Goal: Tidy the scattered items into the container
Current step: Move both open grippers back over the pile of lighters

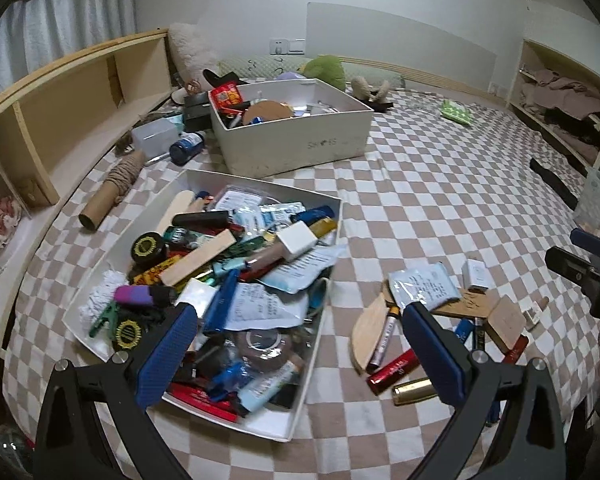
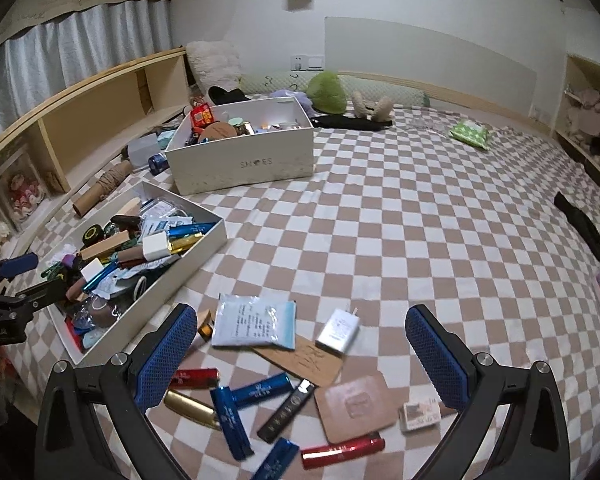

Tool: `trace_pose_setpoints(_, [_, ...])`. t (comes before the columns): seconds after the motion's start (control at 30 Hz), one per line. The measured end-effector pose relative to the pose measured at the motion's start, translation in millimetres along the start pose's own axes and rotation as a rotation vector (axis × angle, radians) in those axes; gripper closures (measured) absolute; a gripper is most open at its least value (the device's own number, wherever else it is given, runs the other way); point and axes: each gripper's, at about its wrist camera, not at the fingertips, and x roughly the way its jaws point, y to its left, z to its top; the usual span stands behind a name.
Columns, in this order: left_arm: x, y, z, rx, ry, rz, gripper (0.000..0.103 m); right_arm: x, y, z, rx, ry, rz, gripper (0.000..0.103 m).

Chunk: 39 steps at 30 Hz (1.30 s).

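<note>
Shallow white tray (image 2: 204, 248) brimful; scattered tubes (image 2: 260, 390), seemingly lipsticks, lie beside it.

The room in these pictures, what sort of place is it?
Most likely a bedroom: a bed under a checkered sheet, a long bolster pillow by the headboard, and plush toys at the far end.

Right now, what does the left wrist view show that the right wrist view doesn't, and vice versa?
Left wrist only: the near end of the tray, with a tape roll between the open left tool fingers.

Right wrist only: the white charger, black tube and lower red tube of the loose pile under the open right tool.

Both: the tray, the shoe box, the checkered sheet and the white pouch.
</note>
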Motion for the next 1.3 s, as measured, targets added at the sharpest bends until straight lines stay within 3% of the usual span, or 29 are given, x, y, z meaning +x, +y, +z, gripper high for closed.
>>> trace_pose_setpoints(0.33, [6.7,-24.4,-14.7,0.035,0.016,-0.032,0.0,-5.9,-25.8,-30.1,0.015,0.035,-0.034,0.0])
trace_pose_setpoints(0.5, [12.8,-36.1,-24.3,0.04,0.046,-0.092,0.0,-2.7,-34.4,-42.7,0.023,0.065,-0.013,0.0])
trace_pose_setpoints(0.8, [23.5,-62.5,-42.3,0.077,0.079,-0.111,0.0,0.9,-44.9,-63.4,0.028,0.104,-0.008,0.0])
trace_pose_setpoints(1.3, [55.7,-86.7,-70.2,0.099,0.201,-0.115,0.0,30.0,-63.6,-97.6,0.027,0.215,-0.011,0.0])
